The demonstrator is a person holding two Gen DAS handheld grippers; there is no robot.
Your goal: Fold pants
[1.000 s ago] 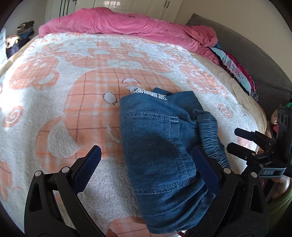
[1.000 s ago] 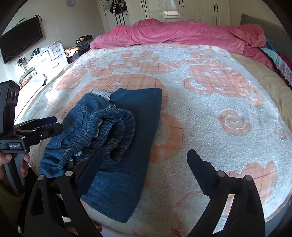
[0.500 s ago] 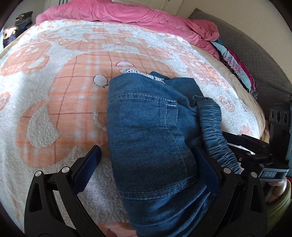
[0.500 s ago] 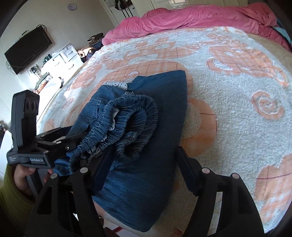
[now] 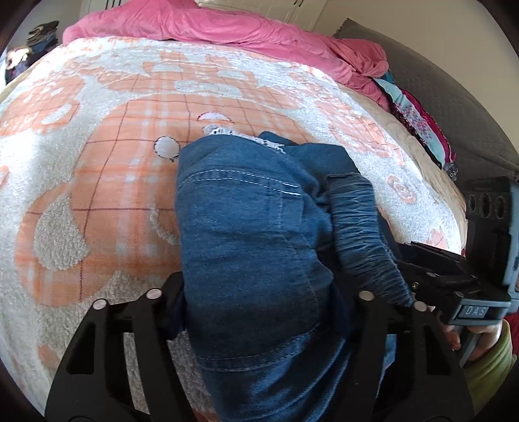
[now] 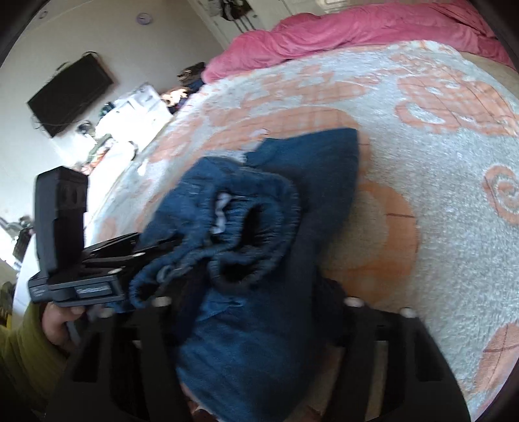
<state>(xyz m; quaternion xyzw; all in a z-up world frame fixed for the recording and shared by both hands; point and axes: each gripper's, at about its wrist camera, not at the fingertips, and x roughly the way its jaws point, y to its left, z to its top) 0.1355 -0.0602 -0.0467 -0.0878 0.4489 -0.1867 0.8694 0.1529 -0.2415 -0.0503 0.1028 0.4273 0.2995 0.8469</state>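
Your left hand-held gripper (image 5: 259, 302) has narrowed since a second ago: its two fingers, then spread wide on either side of the pants (image 5: 253, 246), now press against both flanks of the folded denim, grasping it near the close end. Your right hand-held gripper (image 6: 256, 311) has done the same, moving in from the open blanket (image 6: 421, 168) to clench the pants' near end, with the gathered waistband (image 6: 246, 227) bunched up just ahead of it. The pants have come closer to both cameras and fill more of each view; they lie folded on the orange-and-white blanket at the near edge of the bed, and whether the near end is lifted off it cannot be told. The right view is blurred now, where before it was sharp. On the right hand-held gripper's body, seen from the left camera, a small label (image 5: 476, 311) reads "DAS". The label on the left one is too blurred to read. A pink duvet (image 5: 227, 29) lies across the far end.
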